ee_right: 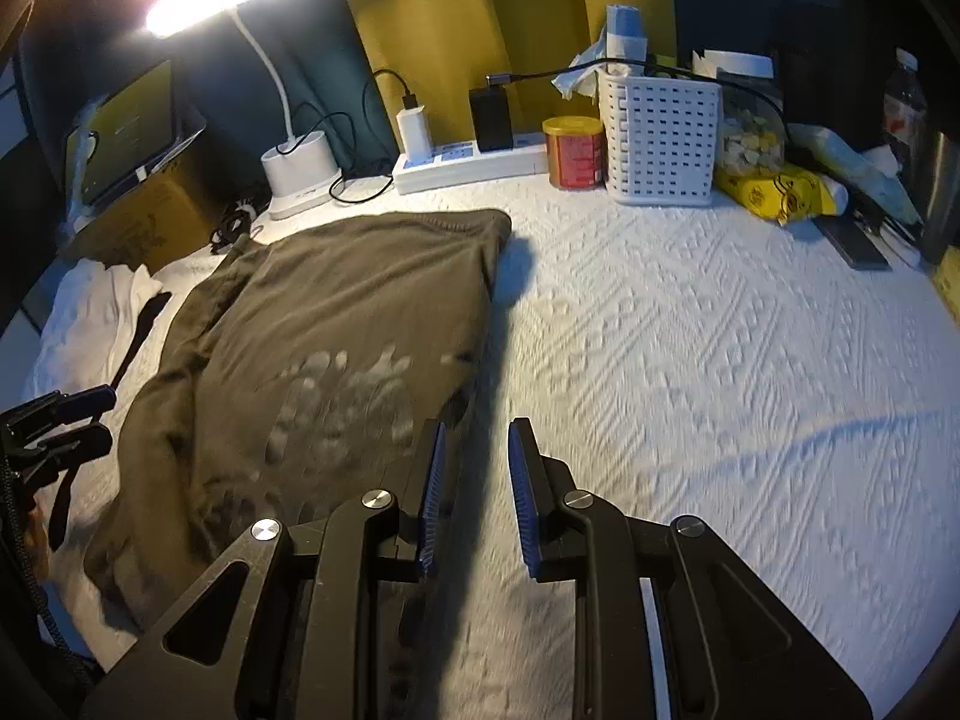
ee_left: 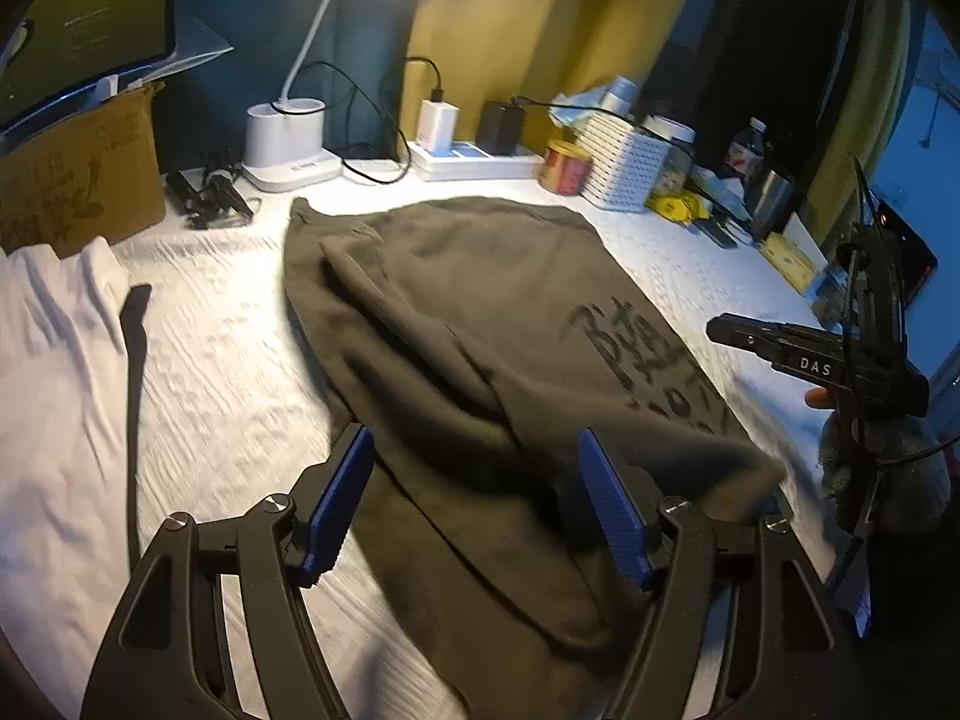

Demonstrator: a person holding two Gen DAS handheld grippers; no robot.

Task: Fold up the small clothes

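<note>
Dark shirt (ee_left: pixel 480 324) lies lengthwise toward the lamp (ee_left: pixel 288 138); both tongs (ee_left: pixel 474 504) (ee_right: pixel 474 492) gaping, empty

Both wrist cameras look steeply down, close over the worktop (ee_left: pixel 228 360), facing its back edge; both share the dark garment (ee_right: pixel 336 312).
</note>
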